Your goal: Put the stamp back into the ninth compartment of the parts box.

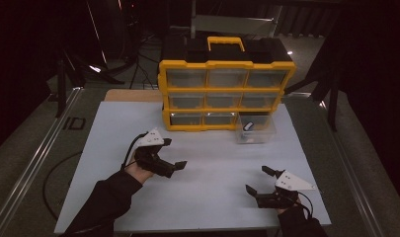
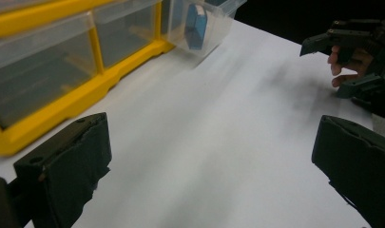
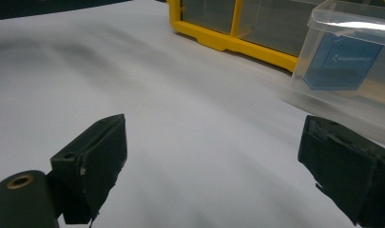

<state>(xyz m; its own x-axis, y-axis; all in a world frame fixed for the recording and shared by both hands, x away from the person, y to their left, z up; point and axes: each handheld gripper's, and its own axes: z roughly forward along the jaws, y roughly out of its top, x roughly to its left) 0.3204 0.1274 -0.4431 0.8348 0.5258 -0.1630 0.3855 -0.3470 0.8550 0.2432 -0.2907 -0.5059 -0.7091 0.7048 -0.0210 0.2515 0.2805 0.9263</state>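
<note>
The clear drawer [image 1: 256,129] stands pulled out on the counter [image 1: 113,148] near its far right edge, just before the yellow organizer [image 1: 226,94], with a blue packet [image 3: 341,61] inside. Sliding it back into its slot seems left to do. Both the left hand-held gripper [image 1: 180,165] and right hand-held gripper [image 1: 257,180] hang wide, empty, above the white counter. The room around is dark.
</note>
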